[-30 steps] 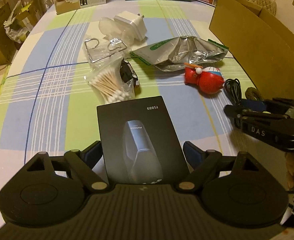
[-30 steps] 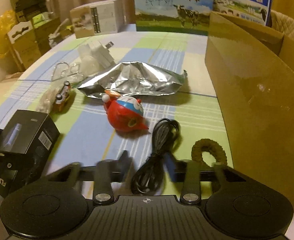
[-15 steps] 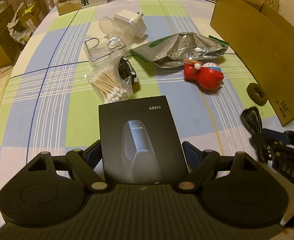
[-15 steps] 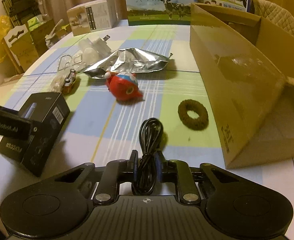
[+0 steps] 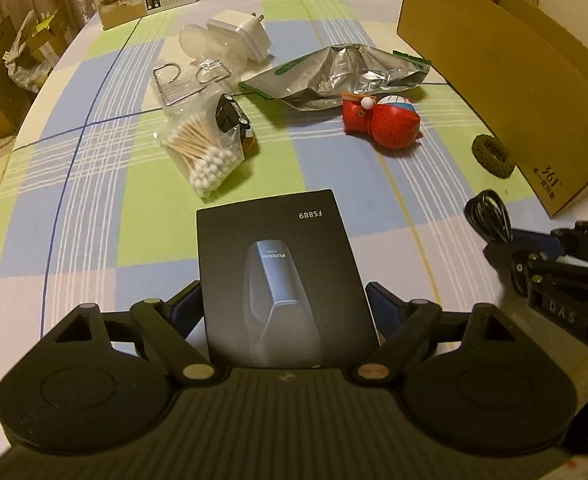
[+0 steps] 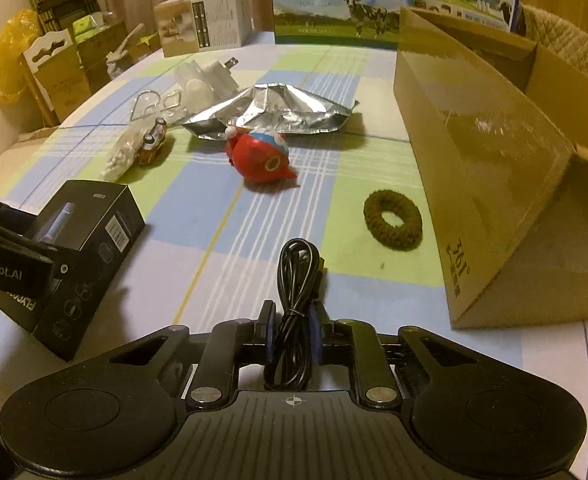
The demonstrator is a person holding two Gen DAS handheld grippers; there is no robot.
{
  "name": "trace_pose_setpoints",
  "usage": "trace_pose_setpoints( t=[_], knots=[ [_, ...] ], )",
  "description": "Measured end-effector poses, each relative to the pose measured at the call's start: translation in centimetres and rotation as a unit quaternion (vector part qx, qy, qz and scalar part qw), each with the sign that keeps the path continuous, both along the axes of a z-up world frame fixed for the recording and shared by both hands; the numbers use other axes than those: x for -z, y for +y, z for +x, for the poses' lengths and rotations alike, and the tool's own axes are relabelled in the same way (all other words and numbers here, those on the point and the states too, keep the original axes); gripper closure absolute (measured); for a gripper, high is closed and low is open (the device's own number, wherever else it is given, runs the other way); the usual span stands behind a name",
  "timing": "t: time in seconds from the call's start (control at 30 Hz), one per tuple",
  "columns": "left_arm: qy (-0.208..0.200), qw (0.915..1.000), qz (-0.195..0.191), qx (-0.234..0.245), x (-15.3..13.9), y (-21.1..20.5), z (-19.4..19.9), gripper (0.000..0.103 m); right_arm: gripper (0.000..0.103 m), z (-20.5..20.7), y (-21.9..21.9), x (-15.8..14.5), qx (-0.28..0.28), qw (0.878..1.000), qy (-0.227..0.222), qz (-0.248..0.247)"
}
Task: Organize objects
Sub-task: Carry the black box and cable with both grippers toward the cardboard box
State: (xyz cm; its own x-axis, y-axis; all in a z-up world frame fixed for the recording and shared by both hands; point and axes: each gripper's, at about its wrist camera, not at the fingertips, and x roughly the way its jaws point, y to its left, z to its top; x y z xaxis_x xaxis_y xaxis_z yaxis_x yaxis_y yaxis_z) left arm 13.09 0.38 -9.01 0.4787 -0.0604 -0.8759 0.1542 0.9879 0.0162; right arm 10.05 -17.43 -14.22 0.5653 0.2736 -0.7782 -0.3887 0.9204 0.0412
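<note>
My left gripper (image 5: 284, 304) is shut on a black product box (image 5: 280, 276) marked FS889, which it holds over the near part of the checked tablecloth. That box (image 6: 82, 248) and the left gripper (image 6: 18, 256) show at the left of the right wrist view. A coiled black cable (image 6: 296, 280) is clamped in my right gripper (image 6: 292, 330), which is shut on it and lifted off the cloth. In the left wrist view the cable (image 5: 490, 216) and right gripper (image 5: 534, 248) sit at the right edge. An open cardboard box (image 6: 494, 152) stands to the right.
On the cloth lie a brown hair tie (image 6: 392, 218), a red round toy (image 6: 262, 156), a crumpled foil bag (image 6: 274, 114), a bag of cotton swabs (image 5: 204, 152), a small toy car (image 5: 232, 118), wire hooks (image 5: 182, 80) and a white plug (image 5: 240, 38). Cartons (image 6: 338, 4) line the far edge.
My right gripper closed on the black cable and pulled it back and up, away from the hair tie. The left gripper kept its hold on the black box.
</note>
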Motion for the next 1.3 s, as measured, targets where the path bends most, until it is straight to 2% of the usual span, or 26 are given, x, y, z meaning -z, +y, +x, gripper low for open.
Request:
trace_pose_setpoints(
  t=[0.27, 0.5, 0.93, 1.3],
  knots=[
    [0.005, 1.0000, 0.006, -0.001, 0.5, -0.2, 0.3, 0.023, 0.092, 0.8, -0.3, -0.3, 0.017, 1.000, 0.007, 0.011],
    [-0.015, 0.9999, 0.007, -0.003, -1.9, -0.6, -0.7, 0.024, 0.092, -0.6, -1.0, -2.3, 0.024, 0.999, -0.002, 0.028],
    [-0.064, 0.9979, -0.005, 0.005, -7.5, -3.3, -3.1, 0.023, 0.092, -2.7, -3.0, -8.0, 0.042, 0.997, -0.042, 0.052],
    [-0.098, 0.9936, -0.030, 0.048, -11.5, -8.5, -2.8, 0.023, 0.092, -2.4, -7.4, -14.3, 0.066, 0.991, -0.089, 0.071]
  ],
)
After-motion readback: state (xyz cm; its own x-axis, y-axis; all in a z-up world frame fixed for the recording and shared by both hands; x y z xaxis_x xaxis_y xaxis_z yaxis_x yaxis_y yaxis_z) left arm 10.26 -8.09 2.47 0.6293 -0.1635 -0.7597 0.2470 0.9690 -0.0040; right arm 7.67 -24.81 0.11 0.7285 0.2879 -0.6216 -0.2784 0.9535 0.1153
